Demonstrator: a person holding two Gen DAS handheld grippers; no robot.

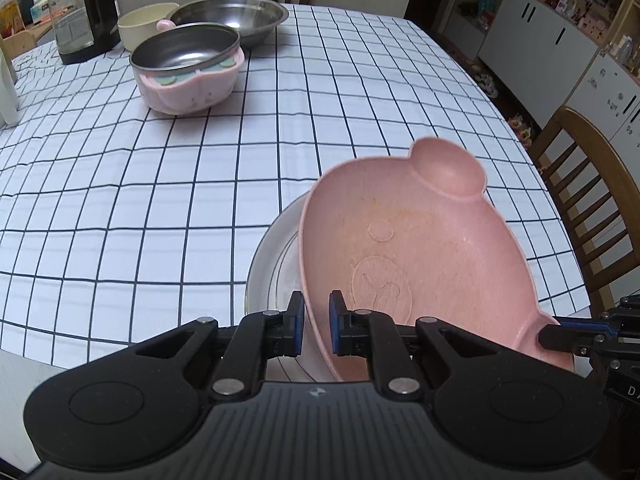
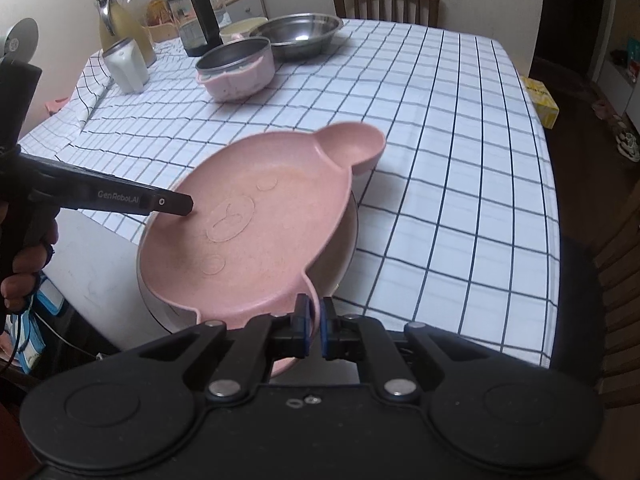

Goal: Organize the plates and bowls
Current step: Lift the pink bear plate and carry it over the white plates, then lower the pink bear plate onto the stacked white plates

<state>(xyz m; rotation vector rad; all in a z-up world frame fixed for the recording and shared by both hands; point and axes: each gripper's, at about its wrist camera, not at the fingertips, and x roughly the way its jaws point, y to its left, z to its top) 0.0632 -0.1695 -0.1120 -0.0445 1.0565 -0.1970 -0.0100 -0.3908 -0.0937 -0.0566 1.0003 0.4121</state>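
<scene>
At the table's near edge, I pinch the pink bear-shaped plate from both sides: my left gripper clamps its rim, my right gripper clamps the rim beside one ear, jaws nearly closed on the thin wall. It rides tilted over a pale round plate, seemingly resting on it at one side. To do this well, I judge both hands must level together so the plate neither twists nor slips. Farther back on the checked tablecloth wait a steel bowl in a pink holder, a wide steel basin and a cream bowl.
</scene>
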